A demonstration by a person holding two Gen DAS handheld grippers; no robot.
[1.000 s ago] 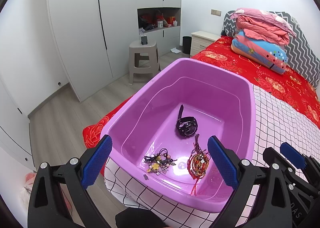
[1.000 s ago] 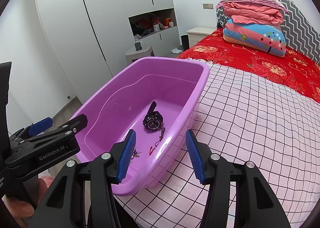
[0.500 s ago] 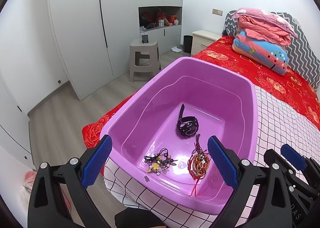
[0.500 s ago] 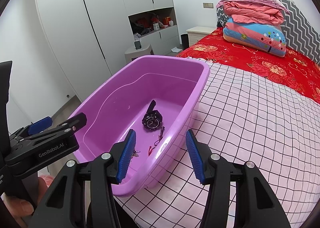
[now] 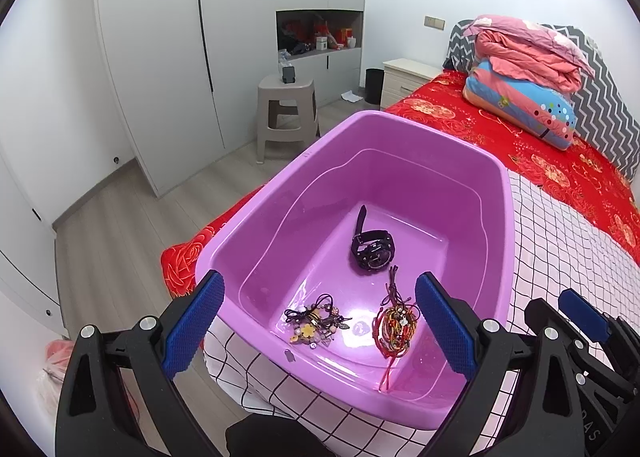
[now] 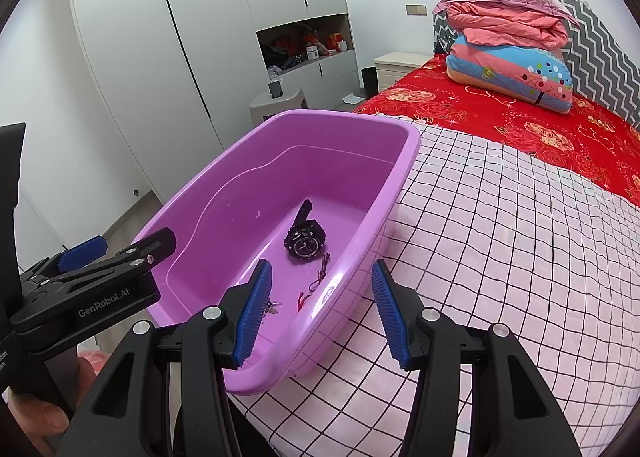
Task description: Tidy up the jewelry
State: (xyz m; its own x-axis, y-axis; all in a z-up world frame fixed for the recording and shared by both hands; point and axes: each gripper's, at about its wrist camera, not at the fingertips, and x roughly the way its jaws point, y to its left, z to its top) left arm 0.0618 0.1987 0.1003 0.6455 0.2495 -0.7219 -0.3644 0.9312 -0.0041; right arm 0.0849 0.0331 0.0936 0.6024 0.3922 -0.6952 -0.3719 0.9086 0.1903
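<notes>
A purple plastic tub [image 5: 505,217] stands on the bed's near corner. Inside lie a black wristwatch [image 5: 372,251], a bundle of red and yellow cord bracelets [image 5: 394,327] and a dark beaded piece with a yellow flower [image 5: 316,323]. My left gripper [image 5: 320,285] hovers open over the tub's near end, nothing between its blue pads. My right gripper [image 6: 320,277] is open too, just above the tub's [image 6: 402,173] near right wall, touching nothing. The watch [image 6: 306,243] and red cord ends [image 6: 318,281] show past it; the rest is hidden by the wall and finger.
The tub rests on a pink checked sheet [image 6: 500,257] over a red floral cover [image 6: 520,125]. Folded quilts [image 5: 528,73] are stacked at the headboard. A beige stool [image 5: 286,109], wardrobe doors and a nightstand [image 5: 404,77] stand beyond. The floor drops off left of the tub.
</notes>
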